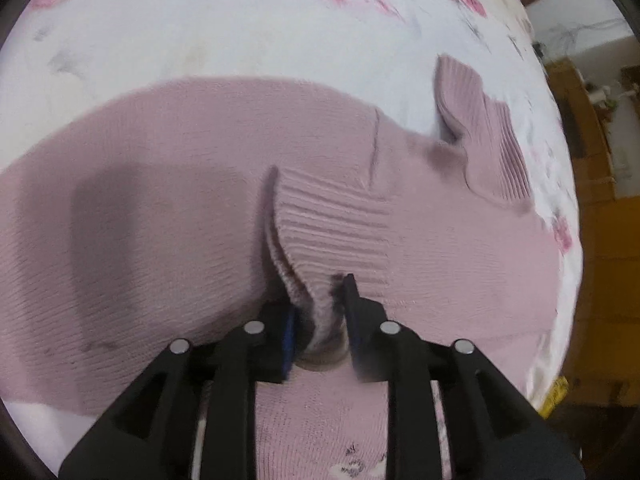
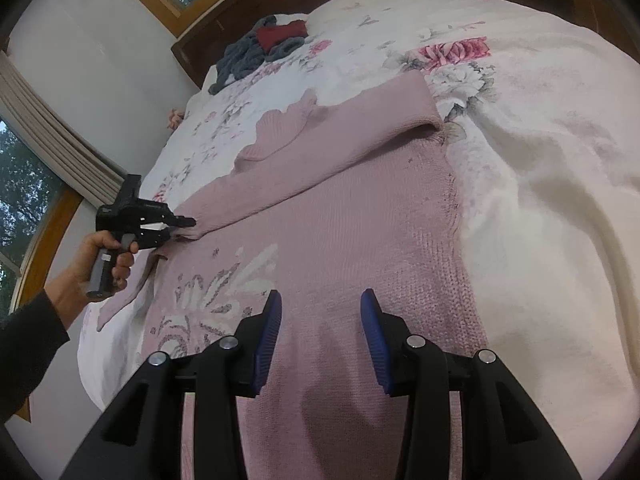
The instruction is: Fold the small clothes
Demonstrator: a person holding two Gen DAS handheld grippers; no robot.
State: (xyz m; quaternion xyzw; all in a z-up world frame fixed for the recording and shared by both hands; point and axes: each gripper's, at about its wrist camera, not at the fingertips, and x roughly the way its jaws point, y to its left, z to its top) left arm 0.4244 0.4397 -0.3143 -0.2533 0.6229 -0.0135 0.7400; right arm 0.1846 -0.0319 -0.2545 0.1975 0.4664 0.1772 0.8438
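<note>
1 pink knit sweater (image 2: 328, 216) is lying flat on the floral bedspread (image 2: 520, 160), fine-ribbed at collar and cuffs, w/ a white-grey flower motif (image 2: 208, 304) knitted in near its hem. 1 sleeve (image 2: 320, 152) is lying diagonally across the sweater's chest. Left gripper (image 1: 320, 304) is pinching that sleeve's ribbed cuff (image 1: 332, 224), jaws nearly closed on bunched knit; a hand (image 2: 96, 260) is gripping its handle. Right gripper (image 2: 320, 320) is hovering over the sweater's lower body, jaws wide apart, holding nothing. Beyond the sweater's collar, 1 pile of grey and red clothes (image 2: 260, 48) is sitting by the wooden headboard.
</note>
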